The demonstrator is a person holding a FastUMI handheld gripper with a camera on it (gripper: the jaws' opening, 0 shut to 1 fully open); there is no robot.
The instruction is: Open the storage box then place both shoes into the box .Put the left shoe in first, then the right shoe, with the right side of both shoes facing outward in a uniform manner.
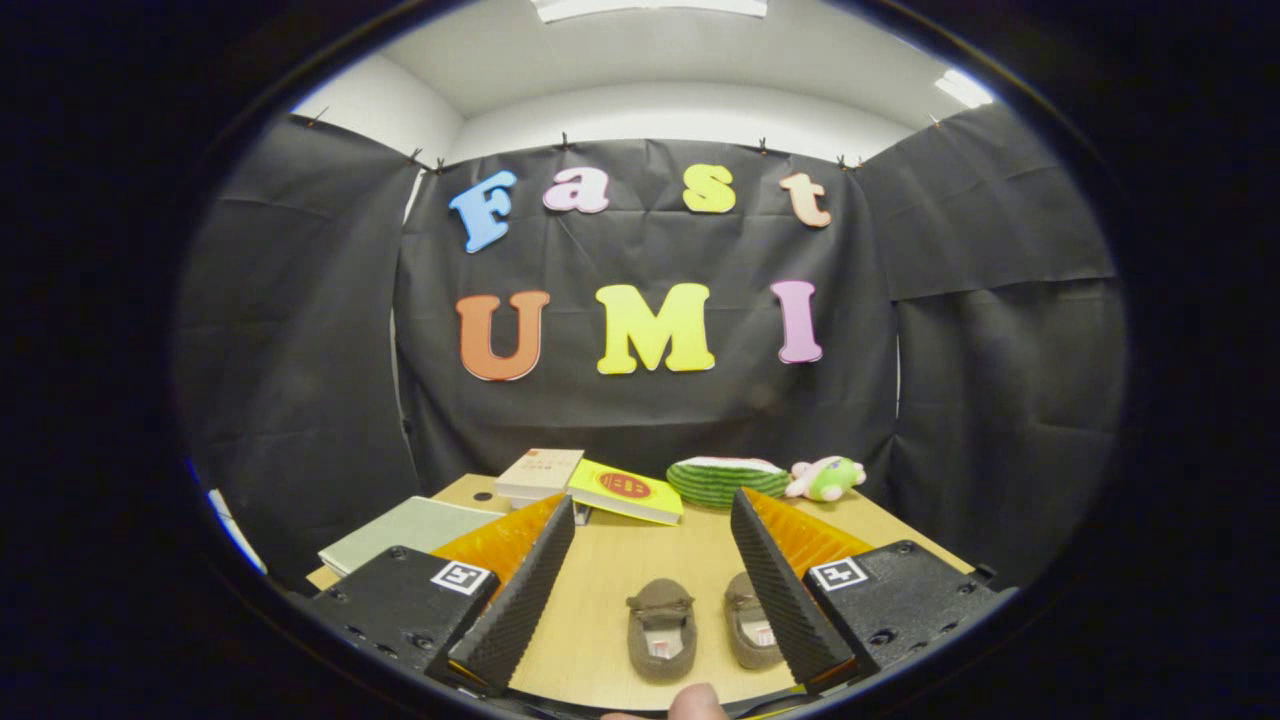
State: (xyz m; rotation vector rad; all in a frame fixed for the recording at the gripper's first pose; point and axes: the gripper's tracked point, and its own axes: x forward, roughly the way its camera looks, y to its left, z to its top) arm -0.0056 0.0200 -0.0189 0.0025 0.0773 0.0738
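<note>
Two small brown slip-on shoes lie side by side on the wooden table, toes pointing away from me. The left shoe sits in the gap between my fingers. The right shoe is partly hidden behind the right finger. My gripper is open, held above the table with nothing between its fingers. The left finger stands well to the left of the shoes. A fingertip of a person shows just below the shoes.
Beyond the fingers lie a stack of books, a yellow book, a green striped watermelon-slice toy and a small green and pink plush. A pale green flat folder or lid lies at the table's left.
</note>
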